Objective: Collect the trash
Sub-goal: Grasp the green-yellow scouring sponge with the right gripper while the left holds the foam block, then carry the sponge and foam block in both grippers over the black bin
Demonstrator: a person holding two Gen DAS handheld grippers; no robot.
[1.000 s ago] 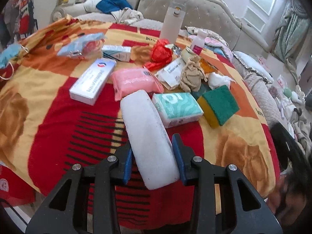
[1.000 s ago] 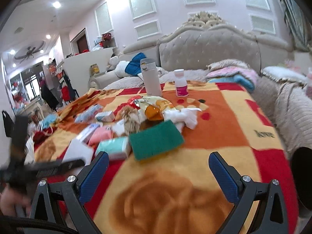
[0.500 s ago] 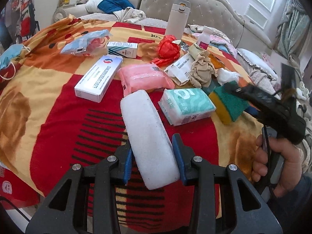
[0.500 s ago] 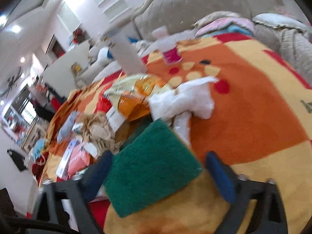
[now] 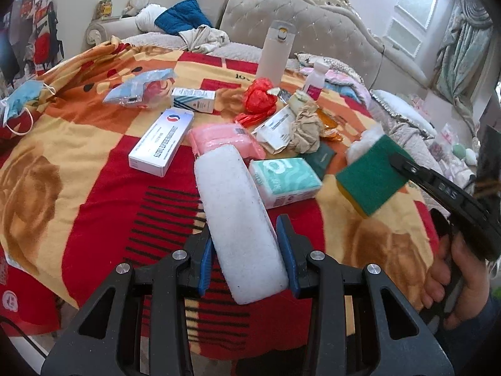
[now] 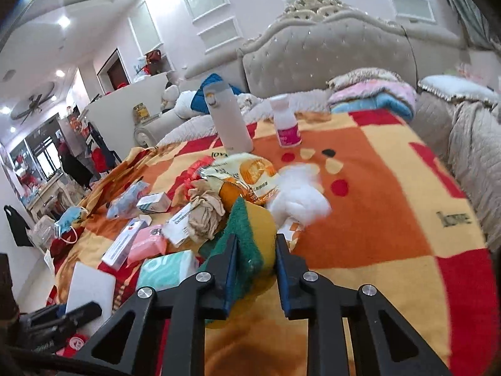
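The right gripper [image 6: 253, 258] is closing its jaws on a green-and-yellow scouring sponge [image 6: 250, 235], pads pressing its faces; lifting it straight up should be keeping it clear of the litter just ahead. The left gripper [image 5: 247, 255] is clamping one white foam block [image 5: 238, 219]. Beyond it are lying one teal tissue pack [image 5: 283, 178], one pink packet [image 5: 224, 138] and two boxes.

The left gripper [image 5: 247, 250], tilted downward, clamps a long white foam block [image 5: 238, 222] between its blue pads. The right gripper [image 6: 253, 263] is closing its jaws on a green-and-yellow scouring sponge [image 6: 250, 244], its handle gripped by a hand [image 5: 454, 282]
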